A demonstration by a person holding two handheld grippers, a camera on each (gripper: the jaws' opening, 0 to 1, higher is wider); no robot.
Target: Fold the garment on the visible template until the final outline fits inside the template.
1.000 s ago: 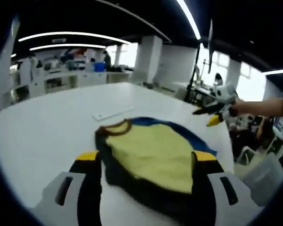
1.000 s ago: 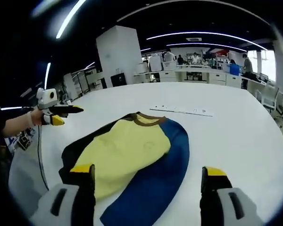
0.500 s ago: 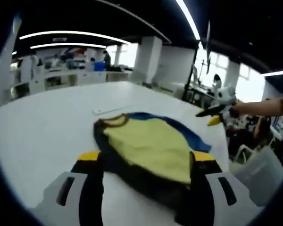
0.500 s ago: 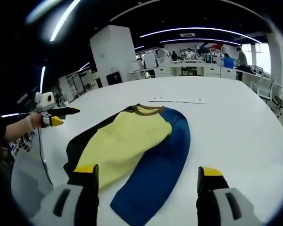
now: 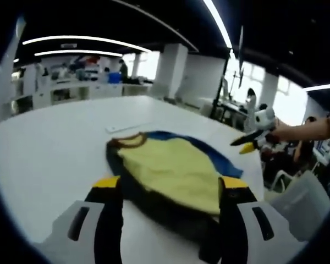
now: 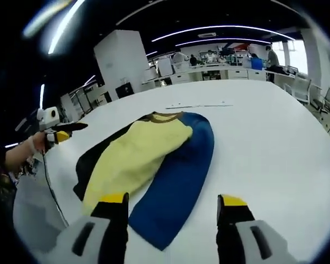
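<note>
A yellow garment [image 5: 173,170] with a brown collar [image 5: 126,139] lies flat on the white table [image 5: 49,148]. Under it is a blue template [image 6: 181,170], which shows along one side. A black band [image 6: 93,162] runs along the other side. My left gripper [image 5: 170,184] is open just short of the garment's near edge, holding nothing. It also appears at the left of the right gripper view [image 6: 58,132], held in a hand. My right gripper [image 6: 171,201] is open over the template's near end. It appears again above the table edge [image 5: 253,137].
A thin white strip [image 6: 198,105] lies on the table beyond the collar. A grey bin [image 5: 305,203] stands off the table's edge. Desks, a white pillar [image 6: 121,63] and people fill the room behind. Bare table surrounds the garment.
Both views have shifted a little with the hands. The right gripper's jaws stand slightly closer together and sit nearer the template's end. The garment has not moved.
</note>
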